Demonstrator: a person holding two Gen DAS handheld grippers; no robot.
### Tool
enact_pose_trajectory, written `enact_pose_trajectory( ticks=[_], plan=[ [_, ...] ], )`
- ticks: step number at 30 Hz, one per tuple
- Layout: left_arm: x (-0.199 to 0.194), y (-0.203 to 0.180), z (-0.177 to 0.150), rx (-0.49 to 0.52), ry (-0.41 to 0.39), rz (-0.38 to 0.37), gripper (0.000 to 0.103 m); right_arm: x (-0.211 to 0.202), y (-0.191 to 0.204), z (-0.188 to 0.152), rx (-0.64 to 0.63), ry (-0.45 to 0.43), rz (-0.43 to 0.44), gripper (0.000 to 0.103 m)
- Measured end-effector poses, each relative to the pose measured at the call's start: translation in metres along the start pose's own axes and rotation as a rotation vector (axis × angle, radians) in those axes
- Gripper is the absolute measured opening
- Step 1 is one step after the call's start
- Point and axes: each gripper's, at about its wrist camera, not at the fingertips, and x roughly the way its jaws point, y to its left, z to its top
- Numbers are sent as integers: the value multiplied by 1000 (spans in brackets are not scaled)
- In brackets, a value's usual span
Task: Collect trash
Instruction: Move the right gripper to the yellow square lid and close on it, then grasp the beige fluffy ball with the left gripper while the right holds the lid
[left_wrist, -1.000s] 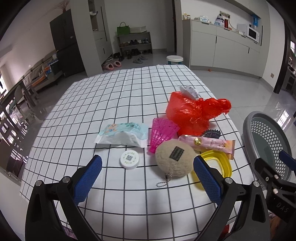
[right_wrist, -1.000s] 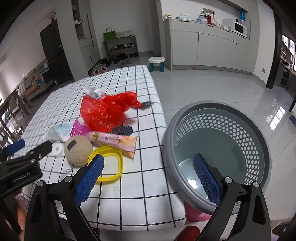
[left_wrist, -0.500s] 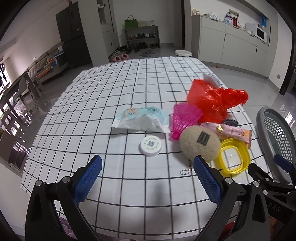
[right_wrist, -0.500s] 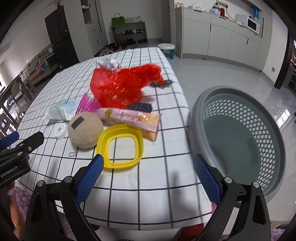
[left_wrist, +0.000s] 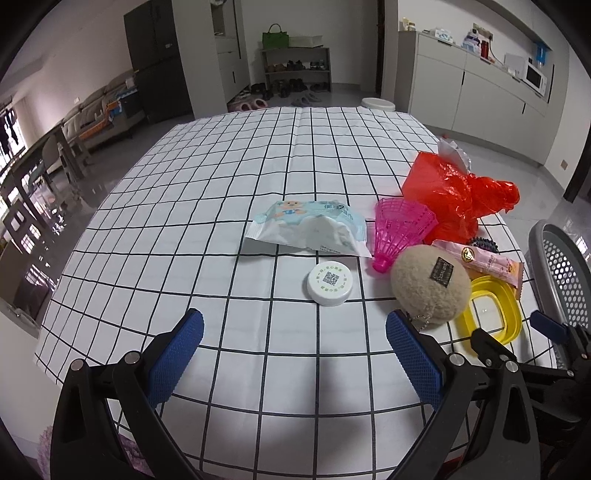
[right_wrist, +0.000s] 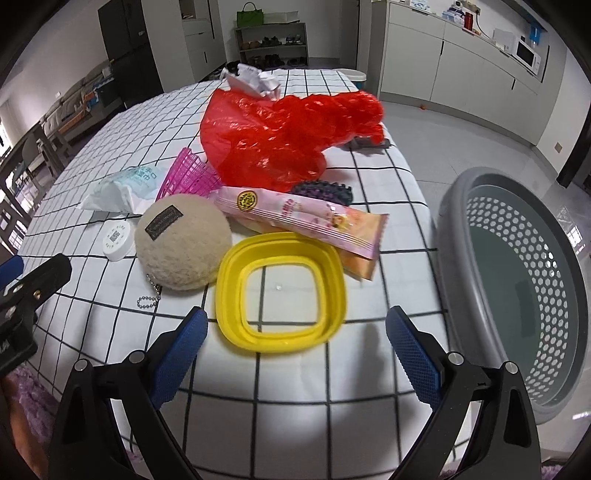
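Trash lies on a checked tablecloth (left_wrist: 229, 192): a red plastic bag (right_wrist: 280, 136), a pink snack wrapper (right_wrist: 306, 218), a light blue wet-wipe packet (left_wrist: 310, 229), a white round lid (left_wrist: 330, 282), a pink plastic shuttlecock (left_wrist: 400, 230), a beige plush ball (right_wrist: 183, 245), a yellow square ring (right_wrist: 282, 291) and crumpled paper (right_wrist: 255, 79). A grey perforated basket (right_wrist: 517, 280) stands beside the table's right edge. My left gripper (left_wrist: 295, 350) is open and empty, just short of the lid. My right gripper (right_wrist: 295, 349) is open and empty, just short of the yellow ring.
A dark spiky object (right_wrist: 325, 190) lies behind the wrapper, and a small dark item (right_wrist: 369, 142) beyond the bag. The left gripper shows at the left edge of the right wrist view (right_wrist: 26, 291). White cabinets (left_wrist: 480, 99) and a shoe shelf (left_wrist: 295, 70) stand far behind.
Both grippers have moved in closer over the table. The right view has swung left from the basket onto the yellow ring and wrapper. Both stay open.
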Motion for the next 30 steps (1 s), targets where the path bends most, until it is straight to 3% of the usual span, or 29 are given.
enact_pose_trajectory(
  ticks=[10,16,30],
  plan=[
    [3,4,0,7,1,6,97,15,6,9,-6,12,-5,91],
    [3,-3,-2,31,-1,-10,97,14,7,8,-31,2,-17,69],
    [-3,-35,-2,97,-29,-56,97,-41,-26,-21,26,-45,31,68]
  ],
)
